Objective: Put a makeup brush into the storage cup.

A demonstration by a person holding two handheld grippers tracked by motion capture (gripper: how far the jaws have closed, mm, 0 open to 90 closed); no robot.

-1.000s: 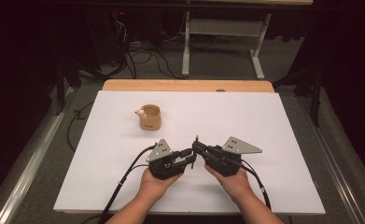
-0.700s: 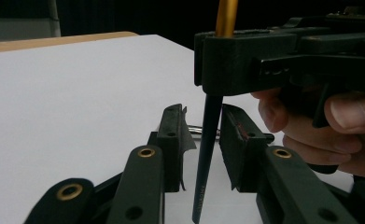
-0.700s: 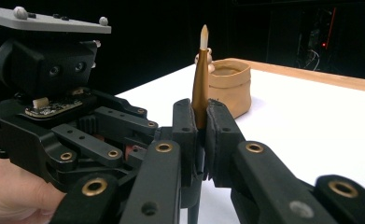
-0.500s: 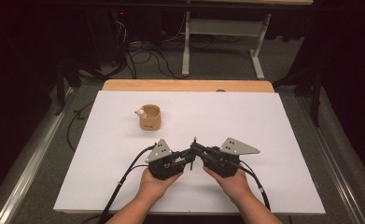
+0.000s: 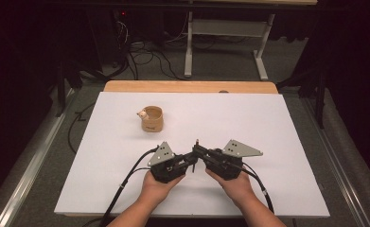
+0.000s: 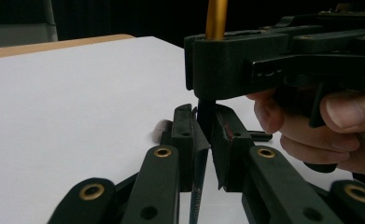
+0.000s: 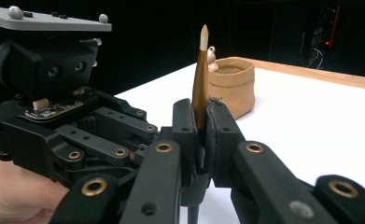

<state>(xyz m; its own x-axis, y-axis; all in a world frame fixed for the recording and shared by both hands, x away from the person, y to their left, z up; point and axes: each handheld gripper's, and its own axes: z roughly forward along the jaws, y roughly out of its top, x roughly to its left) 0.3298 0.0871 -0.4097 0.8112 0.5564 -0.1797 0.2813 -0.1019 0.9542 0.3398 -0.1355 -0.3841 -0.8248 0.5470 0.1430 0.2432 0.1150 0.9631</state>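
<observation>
**Item: brush** (image 7: 200, 79). Slender tool with a gold-brown handle that tapers to a pale pointed tip, and a dark lower shaft (image 6: 203, 122). It stands nearly upright above the near middle of the white table (image 5: 277, 142), between the two hand-held tools. In the right gripper view the handle rises out of the gap between the jaws and the dark shaft runs on below them. In the left gripper view the dark shaft passes down between that gripper's own jaws, with a grey tuft (image 6: 161, 130) showing just behind the left jaw, close to the tabletop.

**Item: right gripper** (image 7: 200, 135). Held in the person's right hand (image 5: 237, 187), jaws drawn narrow and clamped on the brush at the gold part of the handle. In the high view (image 5: 198, 150) it meets the other gripper tip to tip.

**Item: left gripper** (image 6: 203, 140). Held in the left hand (image 5: 156, 189), sited directly below the right gripper's jaws. Its jaws have just been closing and now sit narrow, pressed against the dark shaft of the brush.

**Item: tan pouch-shaped holder** (image 5: 152, 119). Stands upright on the far left part of the table, well apart from both grippers, with a small pale figure at its rim.
</observation>
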